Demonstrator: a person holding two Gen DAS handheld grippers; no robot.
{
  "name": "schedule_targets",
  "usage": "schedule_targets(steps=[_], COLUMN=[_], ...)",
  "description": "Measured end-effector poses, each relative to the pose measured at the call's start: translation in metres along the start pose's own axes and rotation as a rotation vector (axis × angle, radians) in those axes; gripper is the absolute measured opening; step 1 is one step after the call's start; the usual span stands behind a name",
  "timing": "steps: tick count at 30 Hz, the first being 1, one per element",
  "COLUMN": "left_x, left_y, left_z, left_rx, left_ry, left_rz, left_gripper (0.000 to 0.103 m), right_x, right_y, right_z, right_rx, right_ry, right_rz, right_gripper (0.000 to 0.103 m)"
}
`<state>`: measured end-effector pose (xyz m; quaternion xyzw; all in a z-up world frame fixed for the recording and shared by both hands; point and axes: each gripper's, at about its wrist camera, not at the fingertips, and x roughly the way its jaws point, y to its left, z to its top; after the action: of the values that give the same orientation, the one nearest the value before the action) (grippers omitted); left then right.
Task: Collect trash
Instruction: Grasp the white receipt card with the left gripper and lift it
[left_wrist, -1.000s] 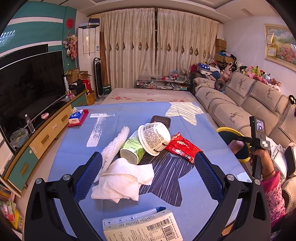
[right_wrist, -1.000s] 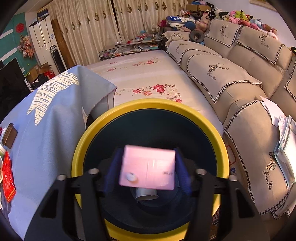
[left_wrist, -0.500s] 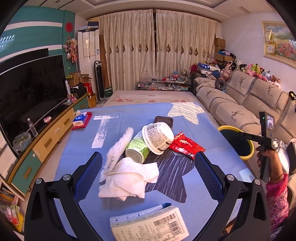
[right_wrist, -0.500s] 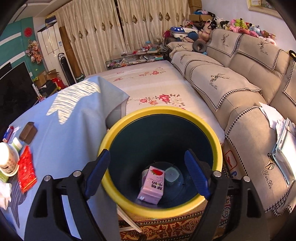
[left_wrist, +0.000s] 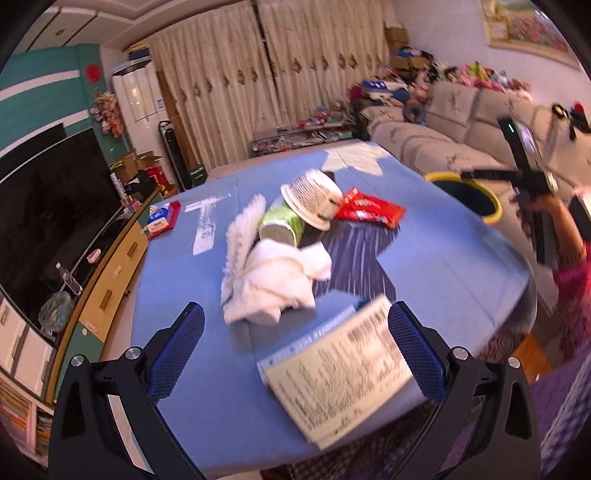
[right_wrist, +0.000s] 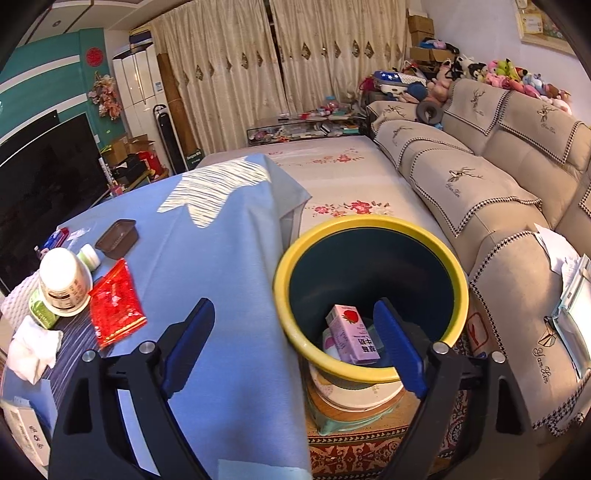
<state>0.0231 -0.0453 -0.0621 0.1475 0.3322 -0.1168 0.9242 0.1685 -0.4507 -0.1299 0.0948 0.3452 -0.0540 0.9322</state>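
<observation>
- Living room is sitting behind everything: curtains at the back, TV on one side, sofa on the other.
- I'm working over a table that is wearing a blue cloth with a star print.
- My right gripper is hovering above the gap between table edge and bin; its jaws are opening and nothing is sitting between them.
- Bin is standing just beside the table, yellow rim, dark inside.
- Pink carton with a strawberry print is lying tilted at the bottom of the bin, against other trash I can't make out.
- My left gripper is hanging over the near end of the table, fingers spread wide, gripping nothing.
- Box with printed text is lying between and below those fingers, blurred, overhanging the near table edge.
- White tissue is lying crumpled just beyond the box.
- Green cup is lying on its side behind the tissue, and a white tub is leaning against it, also tipped over.
- Red wrapper is lying flat beside the tub, on the bin side.
- Brown tray is sitting further up the table, apart from the pile.
- I'm seeing the person's right hand holding the right gripper's handle near the bin in the left wrist view, blurred.
</observation>
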Motion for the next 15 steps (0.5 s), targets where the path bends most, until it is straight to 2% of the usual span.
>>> schedule_targets(steps=[6, 8, 11, 15], left_x=[0.008, 0.018, 0.038, 0.049], left_y=[-0.016, -0.018, -0.016, -0.01], left_z=[-0.05, -0.064, -0.075, -0.073], left_rx=[0.119, 0.135, 0.11, 0.044], left_ry=[0.114, 0.157, 0.202, 0.198], left_rz=[-0.057, -0.057, -0.069, -0.116], left_gripper=[0.098, 0.095, 0.089, 0.087], right_x=[-0.005, -0.006, -0.008, -0.008], right_y=[0.011, 0.013, 0.016, 0.018], right_z=[0.0, 0.001, 0.002, 0.0], right_rx=[-0.014, -0.014, -0.019, -0.023], right_ry=[-0.003, -0.004, -0.008, -0.006], right_rz=[0.025, 0.031, 0.037, 0.038], right_gripper=[0.083, 0.083, 0.084, 0.084])
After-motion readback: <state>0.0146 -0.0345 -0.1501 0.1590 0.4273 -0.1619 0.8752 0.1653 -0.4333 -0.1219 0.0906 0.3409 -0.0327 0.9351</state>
